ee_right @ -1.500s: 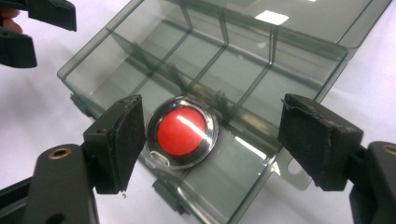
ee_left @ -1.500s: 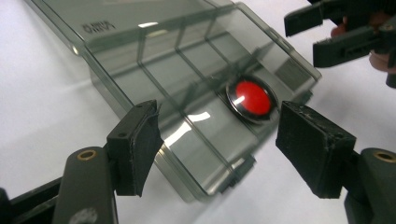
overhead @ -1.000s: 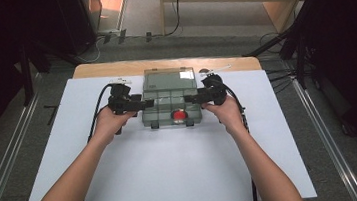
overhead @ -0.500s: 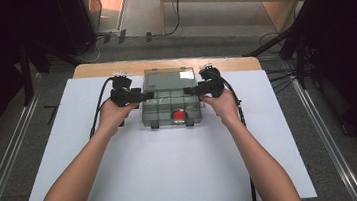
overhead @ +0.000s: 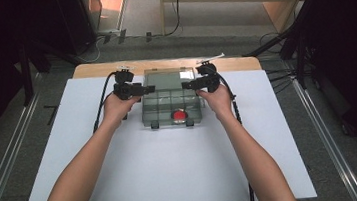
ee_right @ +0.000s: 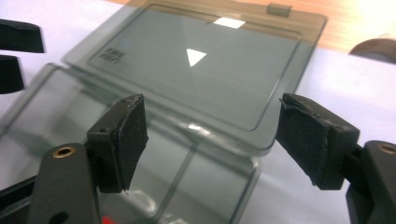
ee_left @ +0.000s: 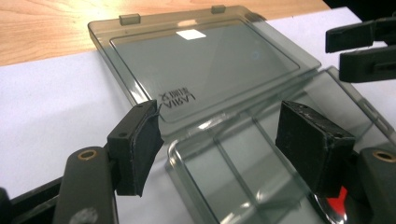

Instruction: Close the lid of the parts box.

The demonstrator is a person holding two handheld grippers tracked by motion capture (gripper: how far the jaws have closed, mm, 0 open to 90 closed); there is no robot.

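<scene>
Both tongs now sit farther up the tabletop (overhead: 72, 157) than a second ago: the left tongs (overhead: 149, 89) and right tongs (overhead: 187, 85) have slid from the box's (overhead: 167, 112) middle to its hinge line, jaws still spread wide and empty.

A table with a light wooden top (overhead: 243, 62) carries a large white sheet (overhead: 173, 166) that covers nearly all of it, leaving a strip of bare wood along the far edge. Directly on the sheet, toward its far middle, lies a smoky transparent compartment box (overhead: 165, 113), its lid (overhead: 164, 79) swung open and lying flat behind it, reaching onto the wood. A small red object (overhead: 179, 115) sits in a near compartment of the box.
</scene>
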